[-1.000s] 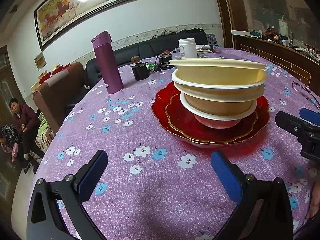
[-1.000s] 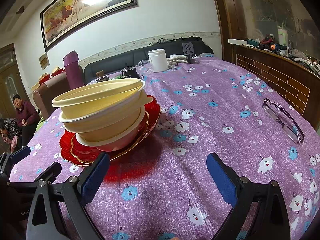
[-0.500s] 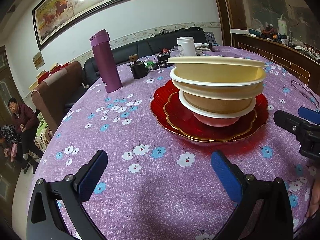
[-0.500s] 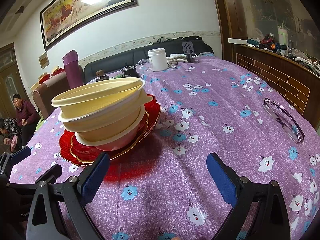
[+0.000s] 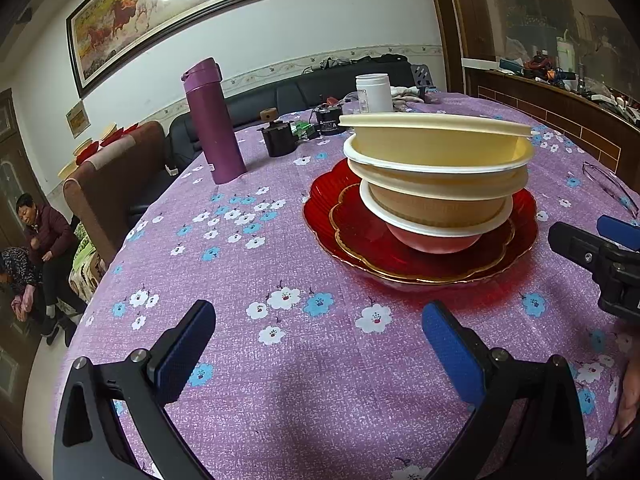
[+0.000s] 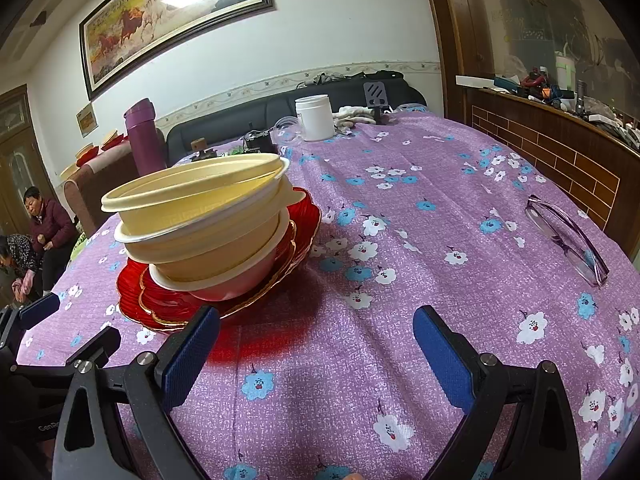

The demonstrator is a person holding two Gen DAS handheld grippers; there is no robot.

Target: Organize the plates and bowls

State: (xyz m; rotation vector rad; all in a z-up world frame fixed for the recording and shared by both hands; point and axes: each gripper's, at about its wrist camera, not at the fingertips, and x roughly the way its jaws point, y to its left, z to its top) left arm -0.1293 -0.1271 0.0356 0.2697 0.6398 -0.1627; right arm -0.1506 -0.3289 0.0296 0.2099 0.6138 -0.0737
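A stack of cream bowls [image 5: 436, 160] with a pink bowl [image 5: 434, 240] at the bottom stands on two nested red plates [image 5: 400, 256] with gold rims. The same bowl stack [image 6: 200, 216] and red plates [image 6: 168, 304] show at the left of the right wrist view. My left gripper [image 5: 320, 344] is open and empty, a short way in front of the plates. My right gripper [image 6: 316, 344] is open and empty, to the right of the plates; its tip shows in the left wrist view [image 5: 592, 256].
A purple flask [image 5: 212, 120], a white jar [image 5: 373, 92] and small dark items [image 5: 278, 138] stand at the far side of the purple flowered tablecloth [image 5: 280, 360]. Glasses [image 6: 568, 240] lie at the right. A sofa and seated people [image 5: 36, 236] are beyond the left edge.
The left gripper view has drifted slightly, so the stack sits a little further right and away. The right gripper and the stack have not visibly moved.
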